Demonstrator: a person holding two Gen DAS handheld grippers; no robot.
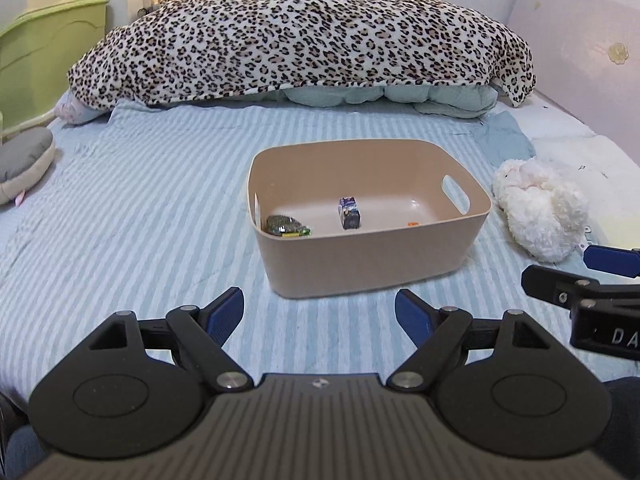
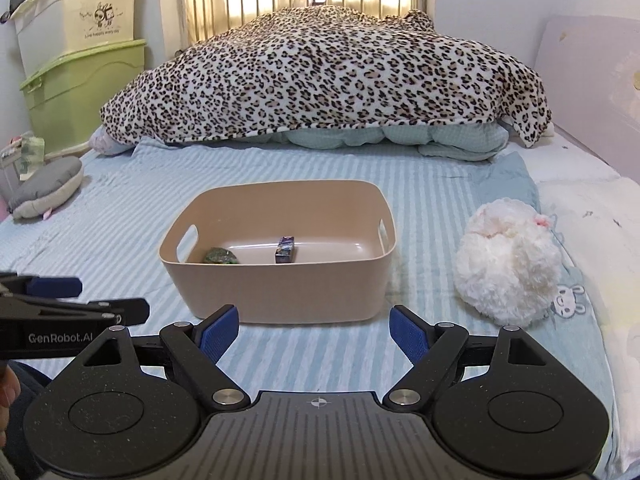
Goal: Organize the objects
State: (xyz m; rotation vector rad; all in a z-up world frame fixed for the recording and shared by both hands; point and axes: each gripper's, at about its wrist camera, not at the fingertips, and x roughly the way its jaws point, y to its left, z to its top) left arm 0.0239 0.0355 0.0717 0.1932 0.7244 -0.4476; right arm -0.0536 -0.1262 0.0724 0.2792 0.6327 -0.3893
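Observation:
A tan plastic bin [image 1: 372,264] [image 2: 280,292] stands on the striped bed. Inside it lie a green packet [image 1: 285,225] [image 2: 219,257], a small dark blue carton [image 1: 349,212] [image 2: 285,249] standing upright, and a small orange bit [image 1: 413,223]. My left gripper [image 1: 319,312] is open and empty, just short of the bin's near wall. My right gripper [image 2: 314,332] is open and empty, also just short of the bin. Each gripper shows at the edge of the other's view.
A white fluffy plush [image 1: 540,212] [image 2: 508,264] lies right of the bin. A leopard blanket [image 1: 304,32] [image 2: 328,72] is heaped at the back. A grey cushion [image 1: 24,160] [image 2: 48,188] lies at the left edge. Green and cream storage boxes [image 2: 80,48] stand at the far left.

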